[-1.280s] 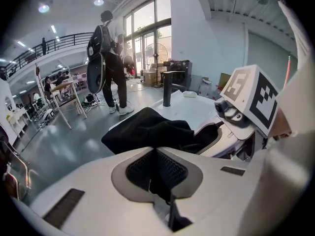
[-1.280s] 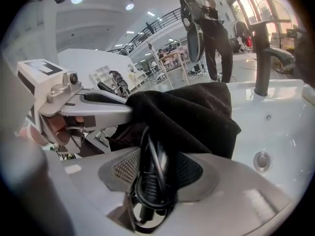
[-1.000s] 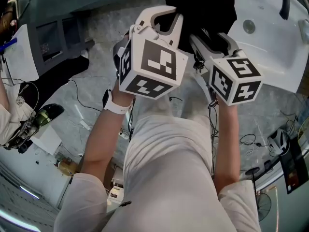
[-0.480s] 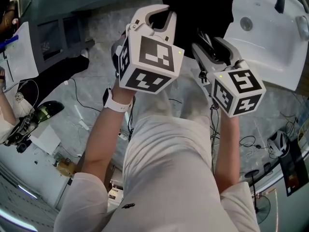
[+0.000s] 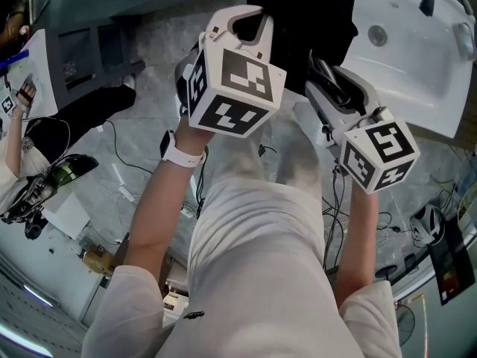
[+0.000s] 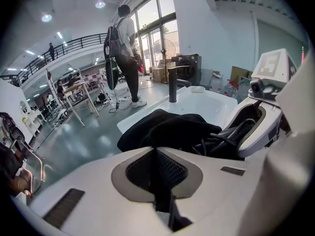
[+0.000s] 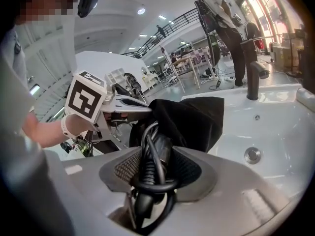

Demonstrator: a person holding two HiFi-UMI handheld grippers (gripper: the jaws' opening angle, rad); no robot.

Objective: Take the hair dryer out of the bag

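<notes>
Task obj: hair dryer (image 7: 156,149), handle end w/ cord (image 7: 147,187) looped round it, is clamped in the right gripper (image 7: 157,167), jaws fairly wide on it. Its head end is hidden in the black bag (image 7: 197,117), which hangs just left of the sink (image 7: 275,132) rim. The left gripper (image 6: 156,170) has jaws nearly together, pinching bag fabric on the bag's side away from the sink. Step looks like the pull-out, prob. midway. To do it well: hold the left pinch firm as anchor and draw the right gripper back along the dryer's axis, away from the bag mouth, w/o twisting, so fabric slides off. Watch for cord loops snagging the mouth. Grip is partly on cord, so it could slip.
</notes>
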